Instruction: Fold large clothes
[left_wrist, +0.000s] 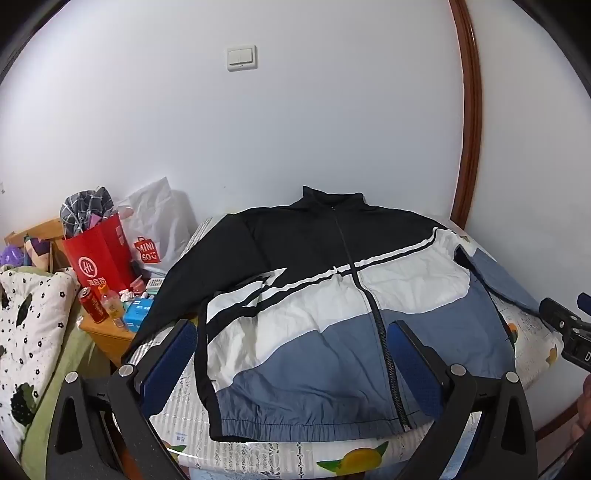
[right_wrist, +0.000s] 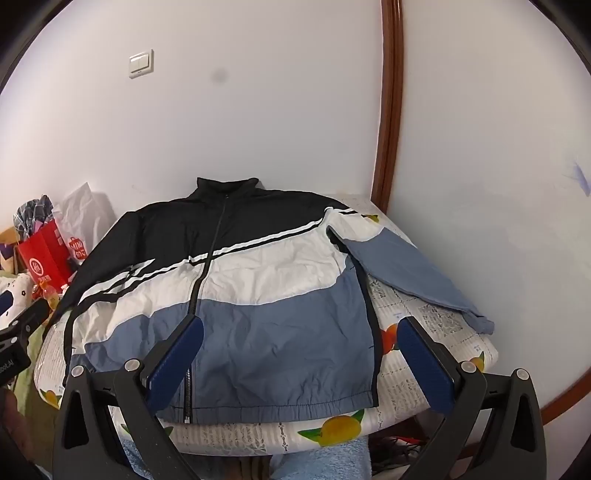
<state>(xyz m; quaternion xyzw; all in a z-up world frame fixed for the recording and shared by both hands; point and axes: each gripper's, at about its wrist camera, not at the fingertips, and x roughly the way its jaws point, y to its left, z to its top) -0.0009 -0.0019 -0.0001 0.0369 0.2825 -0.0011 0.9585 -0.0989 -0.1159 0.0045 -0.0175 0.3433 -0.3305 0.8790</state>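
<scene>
A black, white and blue zip jacket (left_wrist: 332, 314) lies flat, front up and zipped, on a small table with a fruit-print cloth (left_wrist: 280, 456). Its collar points to the wall. It also shows in the right wrist view (right_wrist: 258, 288). The blue right sleeve (right_wrist: 410, 273) lies spread out to the right; the black left sleeve (left_wrist: 207, 266) runs down to the left. My left gripper (left_wrist: 291, 328) is open and empty, above the hem's left half. My right gripper (right_wrist: 301, 325) is open and empty, above the hem's right half.
A wooden nightstand (left_wrist: 107, 336) at the left holds a red paper bag (left_wrist: 99, 258), a white Miniso bag (left_wrist: 159, 225), a red can (left_wrist: 92, 304) and a bottle. A flower-print quilt (left_wrist: 29, 314) lies at far left. The wall is close behind, with a wooden door frame (left_wrist: 472, 122) at right.
</scene>
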